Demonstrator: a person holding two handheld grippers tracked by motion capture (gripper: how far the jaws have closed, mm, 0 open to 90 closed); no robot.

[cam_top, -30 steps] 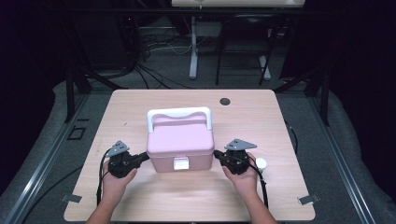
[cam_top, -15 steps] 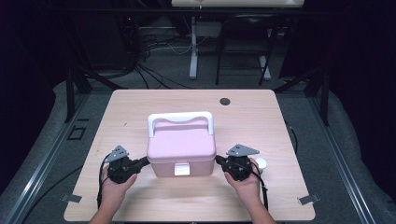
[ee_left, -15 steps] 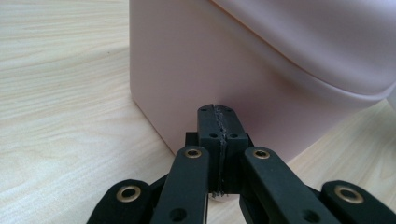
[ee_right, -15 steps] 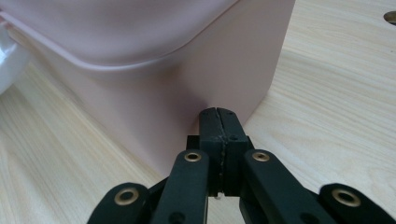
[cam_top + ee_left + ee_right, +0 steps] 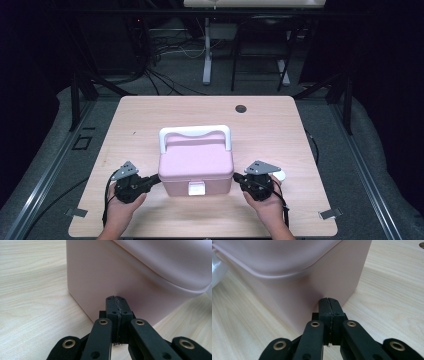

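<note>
Your pink lidded box (image 5: 196, 167) sits on the near half of the wooden table (image 5: 270, 120), a little left of the middle, standing flat on its base with the lid down. Its long axis runs left to right across the table, parallel to the near edge. The white latch (image 5: 196, 189) on its front wall faces you, and the white carry handle (image 5: 194, 133) is folded toward the far side, arching over the back of the lid.

Your left gripper (image 5: 156, 180) lies low at the box's left end, pointing right toward it. In the left gripper view (image 5: 117, 305) its jaws are pressed together with nothing between them, and the closed tip meets the lower part of the box's side wall (image 5: 105, 272) close to the corner.

Your right gripper (image 5: 236, 176) mirrors it at the right end, pointing left. In the right gripper view (image 5: 329, 305) the jaws are likewise pressed together and hold nothing, with the tip against the lower wall of the box (image 5: 312, 290) near its corner.

So the box stands between the two closed tips, one at each short end. A small white object (image 5: 278, 175) lies on the table just beside your right hand (image 5: 265, 207); what it is cannot be told. A dark round hole (image 5: 241, 108) sits near the table's far edge.
</note>
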